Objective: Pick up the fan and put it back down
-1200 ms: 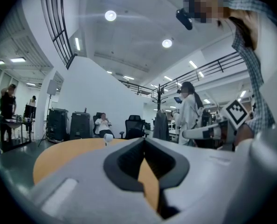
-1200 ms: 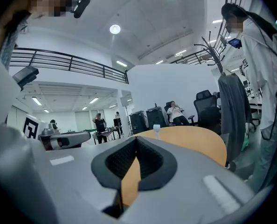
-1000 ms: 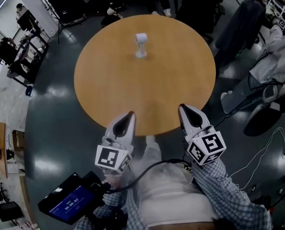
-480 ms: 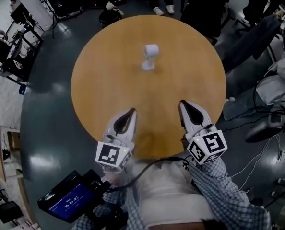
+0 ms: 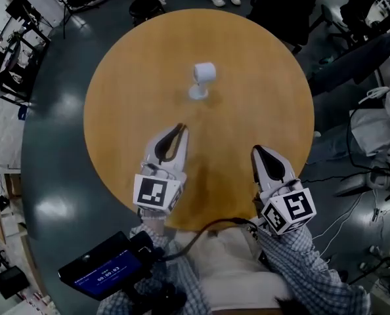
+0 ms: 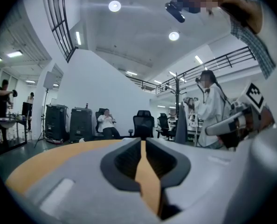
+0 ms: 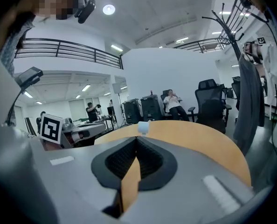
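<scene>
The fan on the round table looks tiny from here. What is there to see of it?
The fan is small and all white, and it looks like plastic. It has a short drum-shaped head on a thin neck above a flat round base. It stands upright on the bare wooden table, a little past the middle on the side away from the person. Only the table touches it. Whether it is running cannot be told.

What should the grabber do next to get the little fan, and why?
Probably move the right gripper forward over the table toward the fan. The fan stands upright near the table's middle, well ahead of it and untouched. This gripper's view shows the fan straight beyond its jaws, which are together with nothing between them, so they must open later.
</scene>
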Available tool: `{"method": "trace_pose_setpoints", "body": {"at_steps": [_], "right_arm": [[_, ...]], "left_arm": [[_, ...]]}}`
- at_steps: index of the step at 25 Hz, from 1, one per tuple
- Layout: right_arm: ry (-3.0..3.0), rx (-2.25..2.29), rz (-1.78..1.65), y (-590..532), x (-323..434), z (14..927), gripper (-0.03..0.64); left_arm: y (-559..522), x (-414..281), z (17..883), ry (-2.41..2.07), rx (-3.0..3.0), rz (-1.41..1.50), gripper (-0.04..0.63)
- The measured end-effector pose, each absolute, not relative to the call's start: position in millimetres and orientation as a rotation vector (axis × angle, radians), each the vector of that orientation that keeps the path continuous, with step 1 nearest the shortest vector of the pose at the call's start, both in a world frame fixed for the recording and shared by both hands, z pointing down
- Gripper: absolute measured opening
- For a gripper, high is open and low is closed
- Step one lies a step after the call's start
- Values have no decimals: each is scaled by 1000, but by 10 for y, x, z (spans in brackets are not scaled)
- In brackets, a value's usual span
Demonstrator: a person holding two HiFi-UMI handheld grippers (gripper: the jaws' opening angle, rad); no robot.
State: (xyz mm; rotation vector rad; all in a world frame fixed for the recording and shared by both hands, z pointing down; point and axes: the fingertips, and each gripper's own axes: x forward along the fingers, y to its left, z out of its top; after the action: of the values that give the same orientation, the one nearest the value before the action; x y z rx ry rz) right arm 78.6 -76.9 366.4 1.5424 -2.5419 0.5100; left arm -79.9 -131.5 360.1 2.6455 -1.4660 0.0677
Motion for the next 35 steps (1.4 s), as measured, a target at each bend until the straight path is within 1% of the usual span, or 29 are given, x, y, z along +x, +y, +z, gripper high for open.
{"method": "trace_pose_setpoints", "body": {"at_steps": [5,7,11,14,18,21,24,35], "right_arm": [[-2496,1511,563,-903,969,3924,3],[-2473,1505,581,-953,1045,4027,3],[-2434,1501,605,-1016,1161,4182,3],[-2412,1505,628,-1049,1246,4312,3],[-2373,1512,662,-1044,1339,4463,3],[-2347,1519,689,-1072,1425,4567,3],[-2329,1526,710,-1104,1537,4648,3],[-2268,1572,764,-1080,1686,4867,3]], "left_arm": [[-1709,-700,4007,-1553,2646,110,97],[-1866,-666,4129,-1610,2628,144,153],[-2131,-658,4359,-1711,2574,114,197],[-2249,-701,4630,-1766,2475,95,199],[-2371,-672,4888,-1805,2420,145,202],[-2572,-496,4882,-1822,2466,227,220],[-2786,-371,4891,-1883,2463,213,226],[-3185,-364,4932,-1983,2417,250,223]]}}
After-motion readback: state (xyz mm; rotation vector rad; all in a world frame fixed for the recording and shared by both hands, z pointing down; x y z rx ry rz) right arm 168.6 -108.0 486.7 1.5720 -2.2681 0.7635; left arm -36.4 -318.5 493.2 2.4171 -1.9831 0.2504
